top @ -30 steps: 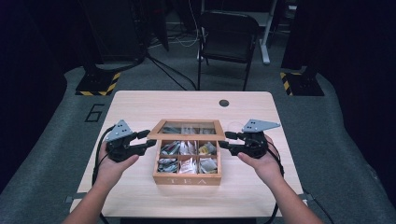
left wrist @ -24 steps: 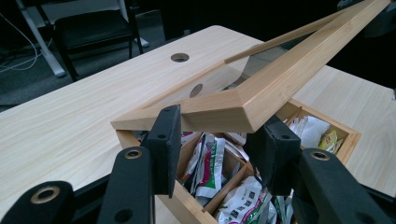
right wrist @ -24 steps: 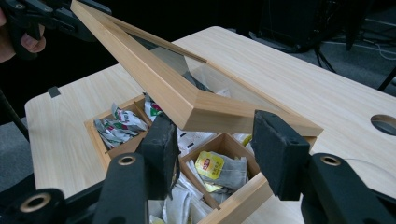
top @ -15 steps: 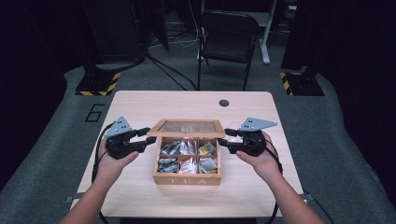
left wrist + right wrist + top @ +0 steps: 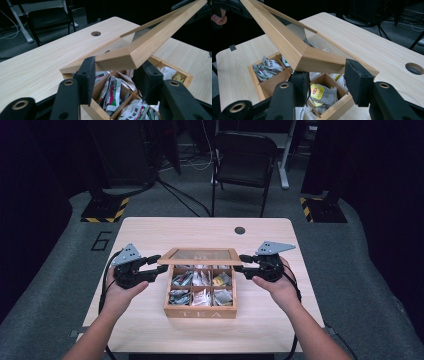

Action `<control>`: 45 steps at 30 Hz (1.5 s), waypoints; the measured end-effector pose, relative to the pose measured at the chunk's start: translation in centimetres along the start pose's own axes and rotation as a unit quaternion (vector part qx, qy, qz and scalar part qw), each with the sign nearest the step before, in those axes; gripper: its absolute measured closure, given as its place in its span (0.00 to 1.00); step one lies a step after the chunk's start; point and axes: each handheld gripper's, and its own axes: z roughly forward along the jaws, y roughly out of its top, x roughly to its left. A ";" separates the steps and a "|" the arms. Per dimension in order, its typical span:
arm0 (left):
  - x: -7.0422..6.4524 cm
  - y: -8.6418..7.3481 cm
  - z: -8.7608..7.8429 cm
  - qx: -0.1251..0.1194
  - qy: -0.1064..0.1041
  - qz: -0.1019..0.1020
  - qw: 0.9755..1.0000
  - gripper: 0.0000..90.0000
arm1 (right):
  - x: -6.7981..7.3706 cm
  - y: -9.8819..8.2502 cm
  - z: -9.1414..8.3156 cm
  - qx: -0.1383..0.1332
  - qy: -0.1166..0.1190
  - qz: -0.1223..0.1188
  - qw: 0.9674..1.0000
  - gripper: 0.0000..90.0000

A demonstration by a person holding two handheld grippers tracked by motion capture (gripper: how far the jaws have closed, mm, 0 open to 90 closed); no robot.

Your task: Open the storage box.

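Note:
A wooden tea box (image 5: pixel 200 311) marked TEA stands mid-table, its compartments full of tea bags (image 5: pixel 200 287). Its glass-paned lid (image 5: pixel 200 262) is tilted up, hinged at the far side. My left gripper (image 5: pixel 159 265) is at the lid's left front corner and my right gripper (image 5: pixel 239 262) at its right front corner. In the left gripper view the lid (image 5: pixel 150 42) lies across the wide-apart jaws of that gripper (image 5: pixel 117 75), above the tea bags (image 5: pixel 112 92). The right gripper view shows the lid (image 5: pixel 287 42) over the spread jaws of that gripper (image 5: pixel 327 77), a yellow tea bag (image 5: pixel 318 92) below.
The light wooden table (image 5: pixel 150 232) has a round cable hole (image 5: pixel 240 230) near its far edge. A black chair (image 5: pixel 245 155) stands beyond the table. Yellow-and-black striped bases (image 5: pixel 105 210) sit on the floor at both far corners.
Both grippers have moved slightly away from the person and upward, and the lid's front edge has risen with them, so the box stands wider open.

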 end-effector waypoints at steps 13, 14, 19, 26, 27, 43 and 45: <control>1.3 -0.7 2.3 0.013 0.023 -0.001 1.000 0.59 | -0.2 0.6 0.0 0.003 -0.001 -0.001 1.000 0.61; 1.4 -0.7 2.4 0.011 0.024 -0.001 1.000 0.59 | -0.2 0.6 0.0 0.003 -0.001 0.001 1.000 0.61; 1.7 -0.7 2.9 0.012 0.027 -0.003 1.000 0.59 | -0.3 0.7 0.1 0.003 -0.002 -0.003 1.000 0.61; 1.7 -0.5 3.0 -0.001 0.034 -0.004 0.999 0.62 | -0.3 0.8 0.1 0.002 -0.006 -0.003 1.000 0.61; 1.7 -0.5 3.1 -0.003 0.036 -0.003 0.999 0.62 | -0.4 0.9 0.2 0.001 -0.005 -0.004 1.000 0.60; 2.1 0.0 3.1 0.010 0.031 -0.003 0.999 0.64 | -0.6 0.6 0.7 -0.004 -0.018 -0.010 1.000 0.58; 2.2 0.1 3.2 0.009 0.033 -0.003 0.999 0.64 | -0.9 0.6 0.9 -0.004 -0.020 -0.010 1.000 0.57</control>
